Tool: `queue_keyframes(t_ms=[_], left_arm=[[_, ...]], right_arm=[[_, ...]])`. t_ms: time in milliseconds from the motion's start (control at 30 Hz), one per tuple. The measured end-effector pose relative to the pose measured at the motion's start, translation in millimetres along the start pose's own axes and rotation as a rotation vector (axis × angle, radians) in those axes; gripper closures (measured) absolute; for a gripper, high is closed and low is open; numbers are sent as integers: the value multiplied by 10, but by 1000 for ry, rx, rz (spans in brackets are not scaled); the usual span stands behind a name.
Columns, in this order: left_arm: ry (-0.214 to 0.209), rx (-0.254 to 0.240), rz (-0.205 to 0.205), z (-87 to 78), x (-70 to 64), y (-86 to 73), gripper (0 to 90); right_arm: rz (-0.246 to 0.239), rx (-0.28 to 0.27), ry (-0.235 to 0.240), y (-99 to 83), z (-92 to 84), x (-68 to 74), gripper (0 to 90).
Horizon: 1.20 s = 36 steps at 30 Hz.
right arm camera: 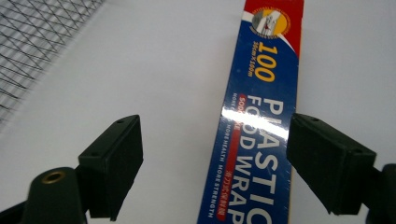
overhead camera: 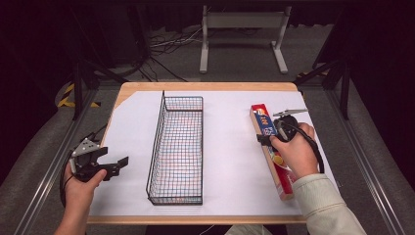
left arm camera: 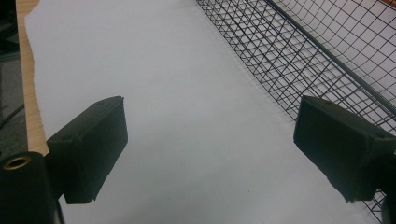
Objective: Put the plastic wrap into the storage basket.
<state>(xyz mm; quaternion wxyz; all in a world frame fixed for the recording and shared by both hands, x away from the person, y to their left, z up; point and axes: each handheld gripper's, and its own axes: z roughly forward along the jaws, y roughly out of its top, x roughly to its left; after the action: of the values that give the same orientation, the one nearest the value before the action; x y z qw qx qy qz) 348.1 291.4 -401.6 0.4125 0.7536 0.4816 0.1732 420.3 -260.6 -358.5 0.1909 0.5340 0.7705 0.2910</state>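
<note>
Blue and red cardboard marks the box of plastic wrap (overhead camera: 270, 147), which in the high view is laid flat on the white sheet (overhead camera: 230, 147) at the right side of the table (overhead camera: 205, 87). Its long axis is seen to run from about 11 o'clock at the far end to 5 o'clock at the near end. The right tongs (overhead camera: 264, 140) are held over the middle of that box, pointing toward 9 o'clock, across its length. The left tongs (overhead camera: 120, 164) are kept well apart from it, at the left of the table, with the wire basket (overhead camera: 177, 147) standing between; the right hand (overhead camera: 293, 152) is judged far the nearer.

In the left gripper view the left tongs (left arm camera: 210, 144) are shown spread apart with nothing between them, bare sheet beneath and the basket wall (left arm camera: 299, 60) off at 1 o'clock.

In the right gripper view the right tongs (right arm camera: 215, 163) are shown wide apart. The box (right arm camera: 254, 140) is seen below, running from 6 o'clock up to 12 o'clock, nearer the right-hand jaw than the left. The pads are not pressed on it. A clamp across the narrow width would, by this reading, call for the tongs to be centred over the box.
</note>
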Motion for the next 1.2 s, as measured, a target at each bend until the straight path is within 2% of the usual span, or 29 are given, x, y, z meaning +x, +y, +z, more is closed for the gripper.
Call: queue_keyframes(t_ms=[67, 333, 467, 600, 667, 767, 867, 967, 1067, 1200], left_arm=[[0, -2, 5, 5, 5, -2, 106], [1, -2, -3, 9, 11, -8, 106], [1, 3, 4, 10, 13, -7, 106], [0, 4, 5, 13, 13, -8, 106], [0, 2, 0, 14, 14, -10, 106], [0, 3, 0, 15, 15, -11, 106], [0, 3, -3, 15, 14, -12, 106], [-2, 5, -3, 20, 15, -13, 105], [-2, 3, -5, 25, 10, -13, 105], [-1, 3, 1, 18, 15, -10, 105]], right_arm=[[-1, 9, -9, -3, 27, -9, 195], [49, 133, -68, -52, 290, -107, 143], [74, 170, -78, -74, 373, -122, 142], [72, 212, -88, -96, 432, -119, 149], [77, 252, -102, -109, 476, -111, 216], [95, 274, -108, -116, 501, -115, 250], [106, 321, -106, -130, 536, -117, 294], [99, 336, -130, -122, 548, -105, 339], [130, 351, -139, -108, 550, -107, 357], [145, 358, -159, -95, 549, -82, 382]])
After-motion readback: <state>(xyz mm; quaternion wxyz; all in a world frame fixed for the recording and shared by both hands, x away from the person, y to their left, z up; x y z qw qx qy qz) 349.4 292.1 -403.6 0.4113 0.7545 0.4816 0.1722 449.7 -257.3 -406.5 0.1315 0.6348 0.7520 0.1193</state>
